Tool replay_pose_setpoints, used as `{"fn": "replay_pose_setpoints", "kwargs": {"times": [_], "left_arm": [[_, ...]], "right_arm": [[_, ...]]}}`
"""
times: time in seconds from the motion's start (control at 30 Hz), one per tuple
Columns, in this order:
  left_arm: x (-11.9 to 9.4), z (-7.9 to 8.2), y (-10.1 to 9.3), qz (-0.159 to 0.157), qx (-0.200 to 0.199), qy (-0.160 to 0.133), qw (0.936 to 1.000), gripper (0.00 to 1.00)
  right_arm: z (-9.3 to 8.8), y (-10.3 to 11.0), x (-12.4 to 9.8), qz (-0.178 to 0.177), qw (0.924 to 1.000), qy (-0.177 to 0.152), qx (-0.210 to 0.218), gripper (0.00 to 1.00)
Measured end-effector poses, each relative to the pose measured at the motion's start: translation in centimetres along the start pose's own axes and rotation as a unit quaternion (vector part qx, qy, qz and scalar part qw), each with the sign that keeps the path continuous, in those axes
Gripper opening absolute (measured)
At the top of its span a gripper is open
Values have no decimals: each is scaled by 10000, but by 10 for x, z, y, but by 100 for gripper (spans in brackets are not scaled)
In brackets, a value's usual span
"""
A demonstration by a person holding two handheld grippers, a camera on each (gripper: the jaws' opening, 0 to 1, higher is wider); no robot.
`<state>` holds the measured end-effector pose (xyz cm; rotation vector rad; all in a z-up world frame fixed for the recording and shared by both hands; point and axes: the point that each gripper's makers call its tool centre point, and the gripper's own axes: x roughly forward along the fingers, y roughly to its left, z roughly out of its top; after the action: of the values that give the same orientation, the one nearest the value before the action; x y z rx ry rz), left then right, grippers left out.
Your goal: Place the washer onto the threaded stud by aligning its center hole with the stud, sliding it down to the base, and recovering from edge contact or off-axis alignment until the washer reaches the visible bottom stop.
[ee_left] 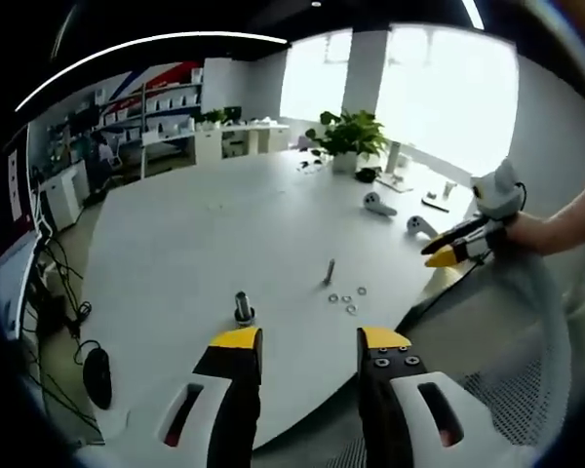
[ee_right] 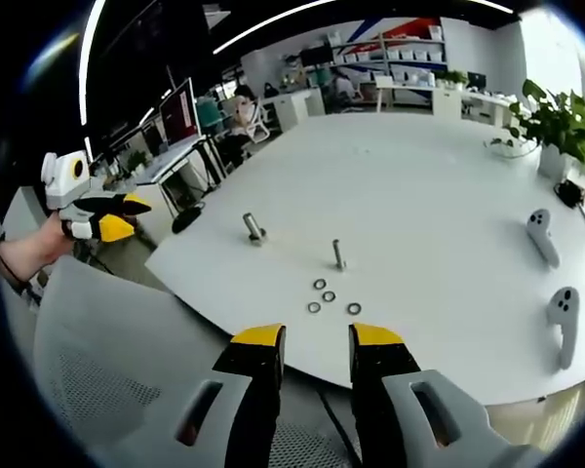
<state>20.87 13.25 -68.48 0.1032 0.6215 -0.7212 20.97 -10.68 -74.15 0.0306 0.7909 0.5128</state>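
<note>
In the left gripper view, the left claw rises at the bottom with its yellow-tipped jaws spread apart and nothing between them, held above the near edge of the white bench. Just past the jaws, a short bolt stands upright on a nut base. A little farther and to the right lie four washers in a loose cluster, flat on the bench, and just behind them the threaded stud stands upright, bare of any washer. To the right of that view, the right claw is held in a person's hand off the bench edge; from here I cannot tell how its jaws stand.

In the right gripper view, the right claw is likewise open and empty, poised over the mesh back of a chair short of the bench. The washers lie close beyond the edge, the stud just behind them, the bolt to its left. The left claw shows at the far left, off the bench.

Farther off, two white handheld controllers lie on the bench, and a potted plant stands at its far side.
</note>
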Motion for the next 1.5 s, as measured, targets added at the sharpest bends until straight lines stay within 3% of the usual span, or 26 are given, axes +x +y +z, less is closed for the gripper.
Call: {"fn": "replay_pose_setpoints", "kwargs": {"times": [0.1,0.23,0.47,0.57,1.1,1.5], "left_arm": [[-3,-5,-1,12,213,103,9997,37],[-4,-10,5,-33,-39,57,10000,37],[-1,-19,-4,-228,-71,83,9997,37],[-1,-17,-5,-234,90,65,9997,37],[0,-15,-9,-410,18,-49,9991,36],[2,-20,-12,-472,102,82,9988,35]], "right_arm": [[-2,1,1,11,9999,59,-94,28],[2,-3,-2,-44,9999,-106,24,28],[-1,0,-1,-38,10000,8,-51,28],[0,-1,-1,-37,10000,-25,-39,28],[1,-2,-1,-67,10000,-40,-26,29],[5,-4,-2,-80,9998,-159,109,29]]}}
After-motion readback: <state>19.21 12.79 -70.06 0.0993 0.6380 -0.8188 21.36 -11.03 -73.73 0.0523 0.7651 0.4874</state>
